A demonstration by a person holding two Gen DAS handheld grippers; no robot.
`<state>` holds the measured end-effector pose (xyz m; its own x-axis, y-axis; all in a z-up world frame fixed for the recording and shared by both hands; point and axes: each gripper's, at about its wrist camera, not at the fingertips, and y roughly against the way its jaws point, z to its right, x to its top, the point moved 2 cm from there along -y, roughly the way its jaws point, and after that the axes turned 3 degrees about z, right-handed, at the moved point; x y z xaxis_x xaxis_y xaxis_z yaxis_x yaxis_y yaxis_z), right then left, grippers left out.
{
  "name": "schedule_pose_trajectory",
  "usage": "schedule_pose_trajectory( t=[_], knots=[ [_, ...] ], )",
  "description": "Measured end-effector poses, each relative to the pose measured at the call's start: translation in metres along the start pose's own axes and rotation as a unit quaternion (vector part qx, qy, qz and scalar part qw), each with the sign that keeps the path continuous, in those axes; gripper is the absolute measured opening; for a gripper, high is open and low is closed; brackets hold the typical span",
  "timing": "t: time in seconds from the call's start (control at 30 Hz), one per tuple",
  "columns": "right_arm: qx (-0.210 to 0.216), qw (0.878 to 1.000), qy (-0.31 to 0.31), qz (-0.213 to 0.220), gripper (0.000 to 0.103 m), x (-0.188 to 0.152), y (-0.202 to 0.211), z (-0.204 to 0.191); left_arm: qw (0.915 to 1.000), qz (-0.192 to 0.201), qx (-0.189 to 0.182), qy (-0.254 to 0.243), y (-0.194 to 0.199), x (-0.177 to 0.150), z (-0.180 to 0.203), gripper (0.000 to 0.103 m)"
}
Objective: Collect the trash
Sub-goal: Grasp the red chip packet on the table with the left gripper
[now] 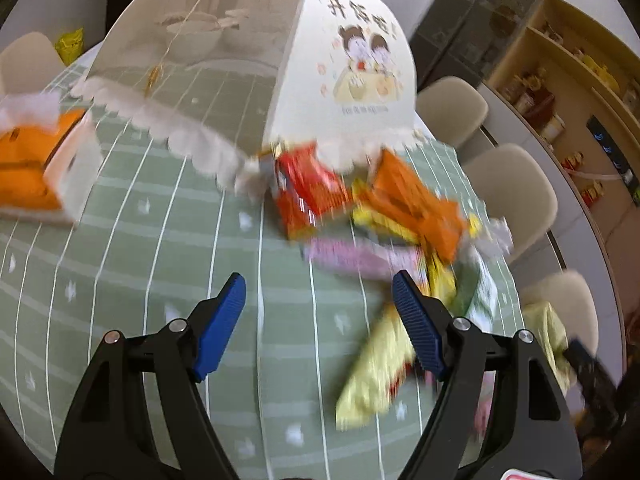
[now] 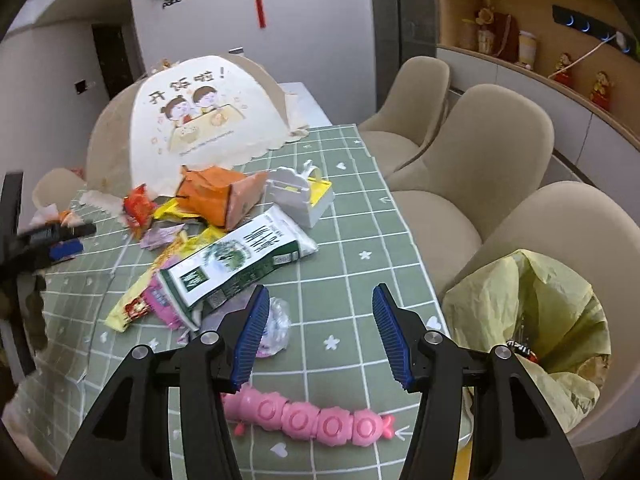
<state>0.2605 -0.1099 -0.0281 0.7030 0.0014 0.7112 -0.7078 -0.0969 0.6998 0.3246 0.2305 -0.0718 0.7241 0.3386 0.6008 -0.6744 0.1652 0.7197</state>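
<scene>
A heap of trash lies on the green checked tablecloth (image 2: 352,240): a green-and-white carton (image 2: 236,264), an orange box (image 2: 216,196), a red wrapper (image 1: 308,188), a pink wrapper (image 1: 352,256) and a yellow wrapper (image 1: 376,368). My left gripper (image 1: 319,280) is open and empty above the cloth, with the heap just ahead and to its right. My right gripper (image 2: 320,292) is open with nothing between its blue pads. A crumpled clear wrapper (image 2: 276,324) lies by its left finger. A bin lined with a yellow bag (image 2: 552,320) stands to its right, off the table edge.
A domed mesh food cover (image 1: 256,68) with a cartoon print stands behind the heap. An orange tissue box (image 1: 36,160) sits at the far left. A pink caterpillar toy (image 2: 316,420) and a white plastic holder (image 2: 304,196) lie on the cloth. Beige chairs (image 2: 472,140) line the right side.
</scene>
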Motion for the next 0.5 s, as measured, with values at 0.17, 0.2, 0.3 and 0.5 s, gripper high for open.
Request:
schedule_pose_trajectory(
  t=[0.17,0.2,0.3,0.5],
  knots=[
    [-0.036,0.999,-0.011,-0.019,0.051,0.007,-0.016,0.004,0.9989,0.006,0.008,0.045,-0.043,0.042,-0.008,0.072],
    [-0.041,0.999,-0.01,-0.023,0.051,0.008,-0.02,0.004,0.9985,0.005,0.015,0.053,-0.054,0.049,-0.01,0.072],
    [-0.027,0.999,-0.006,-0.025,0.051,0.01,-0.028,0.003,0.9971,-0.003,0.038,0.066,-0.082,0.059,-0.016,0.072],
    [-0.004,0.999,-0.018,-0.039,0.051,0.015,-0.048,-0.007,0.9969,-0.038,0.016,0.067,-0.094,0.053,-0.012,0.04]
  ],
)
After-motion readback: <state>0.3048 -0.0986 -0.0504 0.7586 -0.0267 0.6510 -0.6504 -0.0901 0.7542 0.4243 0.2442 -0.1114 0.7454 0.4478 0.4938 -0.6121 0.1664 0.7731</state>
